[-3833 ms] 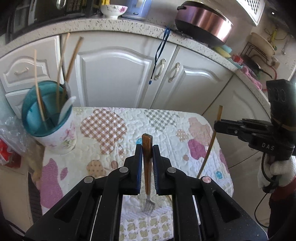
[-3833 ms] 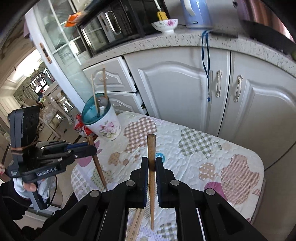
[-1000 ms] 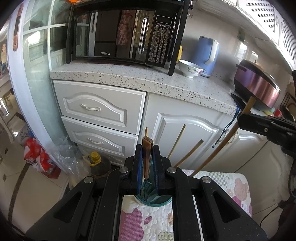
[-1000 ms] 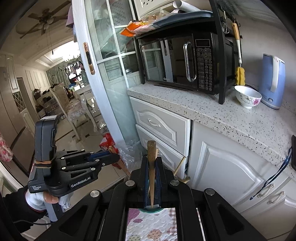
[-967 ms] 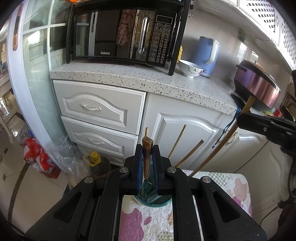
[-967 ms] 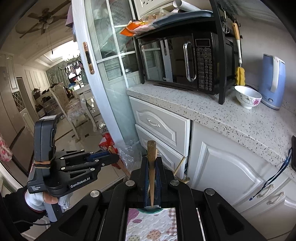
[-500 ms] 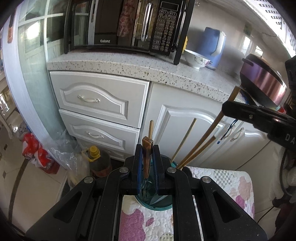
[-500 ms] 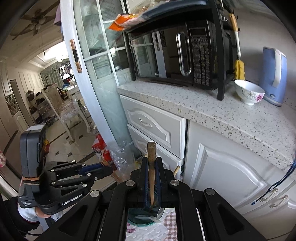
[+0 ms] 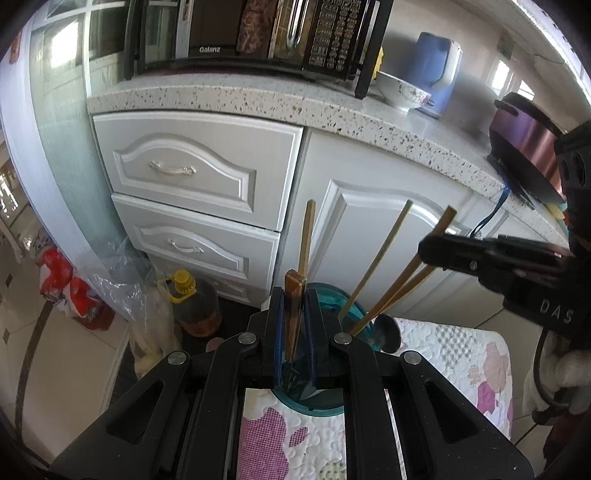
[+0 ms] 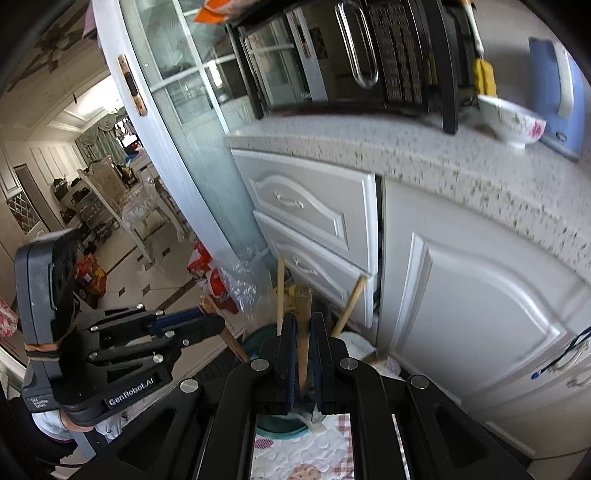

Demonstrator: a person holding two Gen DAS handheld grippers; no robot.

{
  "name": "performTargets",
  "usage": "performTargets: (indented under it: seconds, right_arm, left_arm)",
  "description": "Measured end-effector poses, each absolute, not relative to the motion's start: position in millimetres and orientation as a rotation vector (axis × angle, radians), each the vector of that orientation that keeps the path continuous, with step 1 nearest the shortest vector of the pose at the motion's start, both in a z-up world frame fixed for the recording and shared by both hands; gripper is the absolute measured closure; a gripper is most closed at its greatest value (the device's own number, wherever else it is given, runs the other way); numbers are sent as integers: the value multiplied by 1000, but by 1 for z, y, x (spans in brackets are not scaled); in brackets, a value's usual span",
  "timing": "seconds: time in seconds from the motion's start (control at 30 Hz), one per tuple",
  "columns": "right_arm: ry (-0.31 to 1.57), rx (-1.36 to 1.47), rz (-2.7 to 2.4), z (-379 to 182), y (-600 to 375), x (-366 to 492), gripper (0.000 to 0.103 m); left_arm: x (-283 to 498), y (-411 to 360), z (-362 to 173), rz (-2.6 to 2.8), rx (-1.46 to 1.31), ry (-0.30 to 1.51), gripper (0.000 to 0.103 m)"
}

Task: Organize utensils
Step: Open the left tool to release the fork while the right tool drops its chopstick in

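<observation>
My left gripper [image 9: 294,295] is shut on a fork with a brown wooden handle [image 9: 293,317]; its tines point down into the mouth of the teal cup [image 9: 328,410]. My right gripper [image 10: 303,323] is shut on a wooden chopstick [image 10: 303,306] that hangs over the same cup [image 10: 255,343]. In the left wrist view the right gripper [image 9: 428,251] comes in from the right, and its chopstick [image 9: 445,218] slants down into the cup beside other chopsticks [image 9: 306,236]. The right wrist view has the left gripper [image 10: 218,325] at the left of the cup.
The cup stands on a quilted patchwork cloth [image 9: 461,354] at the table's corner. Behind are white drawers [image 9: 184,173], a speckled counter [image 9: 258,99] with a microwave [image 9: 258,33], bowl [image 9: 404,94] and blue kettle [image 9: 437,62]. An oil bottle [image 9: 192,306] and bags [image 9: 74,291] sit on the floor.
Both grippers have sunk toward the cup and tilted further down. The fork's tines and the chopstick's lower end now reach into the cup's mouth. Both grips are unchanged.
</observation>
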State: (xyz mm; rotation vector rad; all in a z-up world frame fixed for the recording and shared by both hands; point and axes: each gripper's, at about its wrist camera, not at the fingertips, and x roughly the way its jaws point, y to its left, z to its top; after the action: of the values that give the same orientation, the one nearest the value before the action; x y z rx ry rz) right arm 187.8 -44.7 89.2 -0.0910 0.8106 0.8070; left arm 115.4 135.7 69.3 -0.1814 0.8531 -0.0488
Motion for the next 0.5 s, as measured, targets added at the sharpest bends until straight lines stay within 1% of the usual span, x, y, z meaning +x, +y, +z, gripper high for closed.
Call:
performTargets:
  seconds: [0.23, 0.43, 0.5]
  right_arm:
    - [863, -115, 791, 67, -43, 186, 96]
    - [876, -98, 765, 66, -50, 188, 96]
    - [872, -94, 763, 68, -52, 187, 92]
  left_arm:
    - [114, 130, 59, -38, -168, 856, 94]
    - [112, 128, 60, -40, -165, 859, 94]
    - [111, 128, 61, -42, -170, 858, 94]
